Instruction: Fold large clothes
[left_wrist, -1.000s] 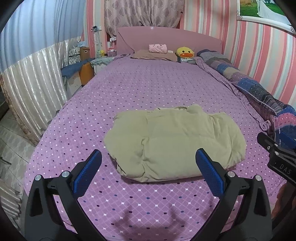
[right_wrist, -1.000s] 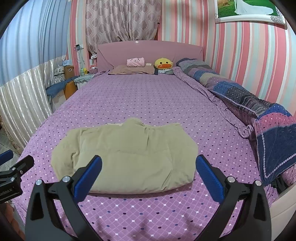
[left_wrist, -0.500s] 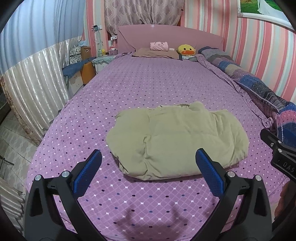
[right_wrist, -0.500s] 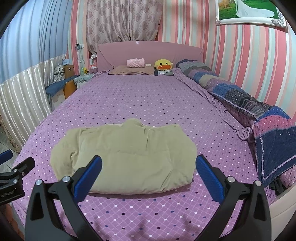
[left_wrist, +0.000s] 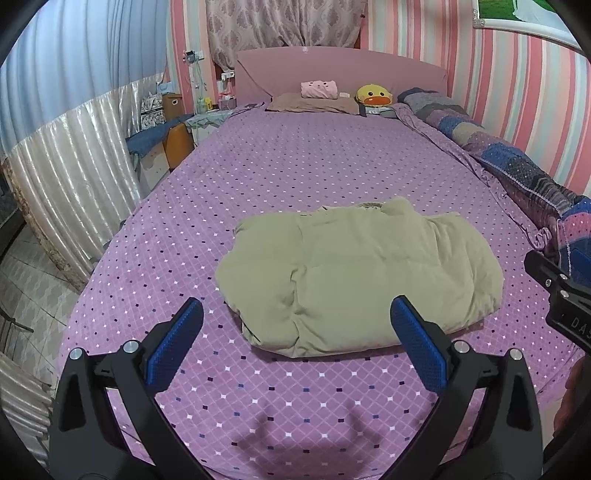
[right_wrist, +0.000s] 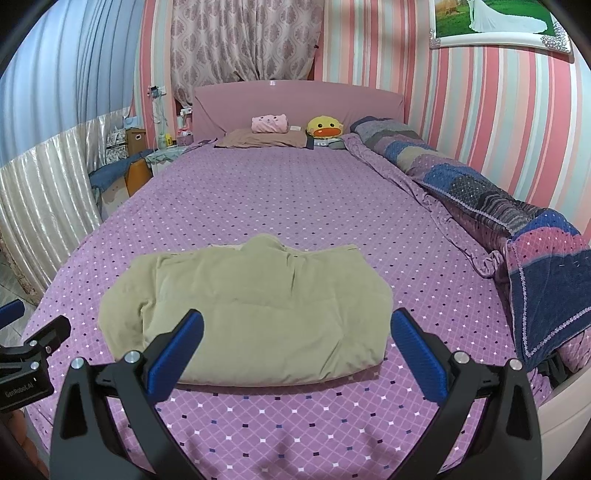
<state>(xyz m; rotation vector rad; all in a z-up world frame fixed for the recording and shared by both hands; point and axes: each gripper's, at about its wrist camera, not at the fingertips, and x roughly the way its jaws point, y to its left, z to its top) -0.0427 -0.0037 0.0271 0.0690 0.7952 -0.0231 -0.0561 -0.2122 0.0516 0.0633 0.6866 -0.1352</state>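
Both grippers are drawing slightly back from the one folded olive jacket lying on the purple bedspread; left gripper and right gripper are gaping wide, holding nothing.

A wide bed covered in a purple sheet with a small diamond-and-dot pattern carries everything. Near its foot lies a bulky olive-green padded garment, folded into a rough rectangle. At the head, against the pink headboard, rests a flat brown pillow with a pink plush cushion on it, and a yellow duck plush just beside. Along the right edge stretches a rolled blue-and-purple patchwork quilt.
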